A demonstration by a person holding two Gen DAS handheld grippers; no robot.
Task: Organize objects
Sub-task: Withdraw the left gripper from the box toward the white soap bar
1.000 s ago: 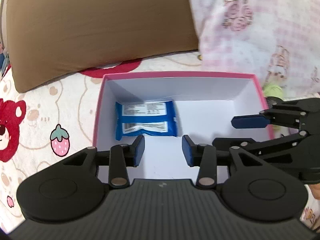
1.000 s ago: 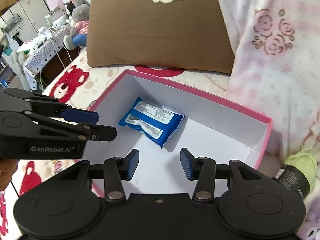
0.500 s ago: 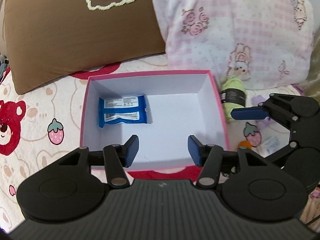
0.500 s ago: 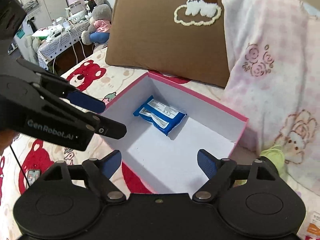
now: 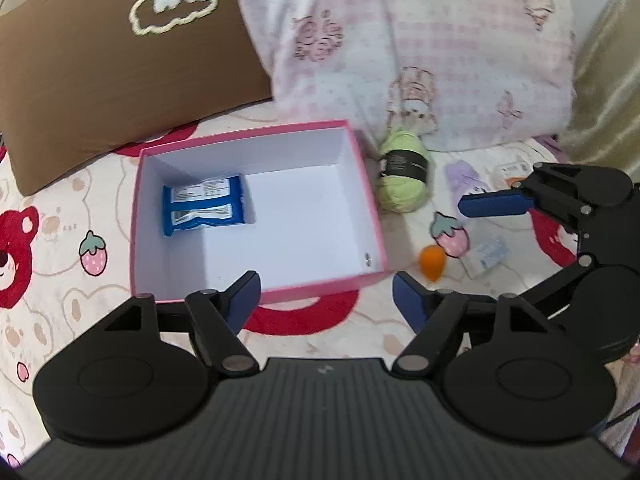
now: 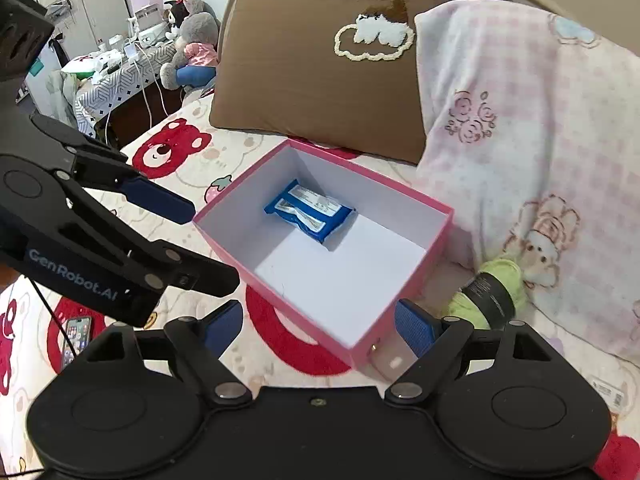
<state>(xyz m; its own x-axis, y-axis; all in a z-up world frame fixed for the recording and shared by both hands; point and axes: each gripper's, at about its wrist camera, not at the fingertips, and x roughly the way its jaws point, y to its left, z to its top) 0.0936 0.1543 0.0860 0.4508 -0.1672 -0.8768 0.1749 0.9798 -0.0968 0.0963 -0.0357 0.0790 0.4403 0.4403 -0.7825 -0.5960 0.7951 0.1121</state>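
Left tongs (image 5: 326, 294) wide open, nothing held, hovering over the near wall of the pink box (image 5: 362, 168). Right tongs (image 6: 318, 322) also spread wide and empty, poised over the box's near corner. Blue packet (image 5: 203, 205) lies flat in the box's far-left corner, ahead-left of the left tongs. Next likely pick is the green yarn ball (image 5: 404, 178), on the bed just beyond the box's right wall, ahead-right of the left tongs and close ahead-right of the right tongs (image 6: 490, 294). My read: light, soft, compresses under squeeze, won't slip or break; best gripped across the black paper band at its middle, since loose strands at the ends could snag. Small orange piece (image 5: 432, 258) and a pale sachet (image 5: 486, 254) sit further right on the bedsheet (image 5: 64, 216); too blurred to judge. Versus 1.0 s ago: both tongs were narrower and low inside the box; now both have pulled back and up, jaws are wider, and the yarn has come into full view.
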